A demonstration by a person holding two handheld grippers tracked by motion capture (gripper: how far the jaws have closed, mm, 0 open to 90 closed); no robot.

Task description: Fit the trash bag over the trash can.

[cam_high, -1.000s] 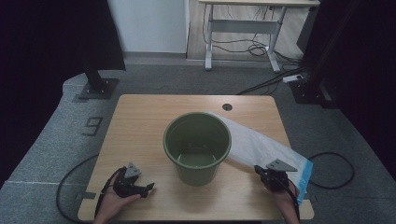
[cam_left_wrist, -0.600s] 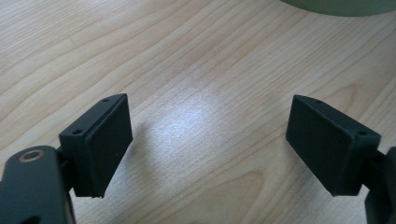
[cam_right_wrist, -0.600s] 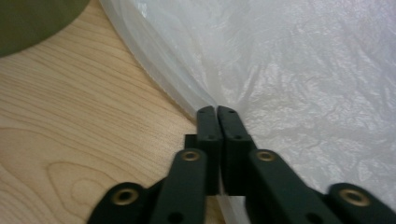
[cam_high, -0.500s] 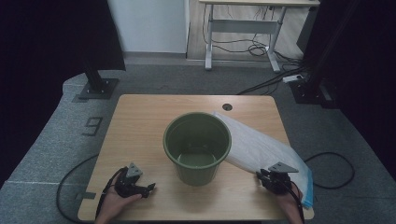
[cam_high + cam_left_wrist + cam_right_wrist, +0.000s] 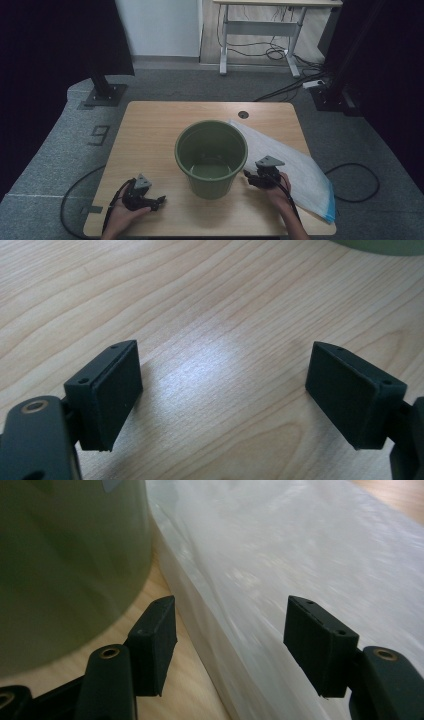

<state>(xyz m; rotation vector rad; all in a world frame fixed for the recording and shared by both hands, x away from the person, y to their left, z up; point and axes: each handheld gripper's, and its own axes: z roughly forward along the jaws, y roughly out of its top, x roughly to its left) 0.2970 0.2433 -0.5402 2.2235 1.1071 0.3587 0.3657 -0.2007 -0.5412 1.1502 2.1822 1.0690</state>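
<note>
Left of bucket (image 5: 211, 157): left gripper (image 5: 161, 200) idle over bare table (image 5: 150, 130), jaws apart, empty. Right of bucket: right gripper (image 5: 247, 174) jaws just opening, straddling edge of plastic bag (image 5: 290, 165), pads not pressing. Risk: thin film slips from pinch; gripper knocks bucket.

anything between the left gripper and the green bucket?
No: bare wooden table. In the high view the left gripper sits apart from the green bucket; the left gripper view shows plain wood between its open jaws, up to the bucket's base.
</note>
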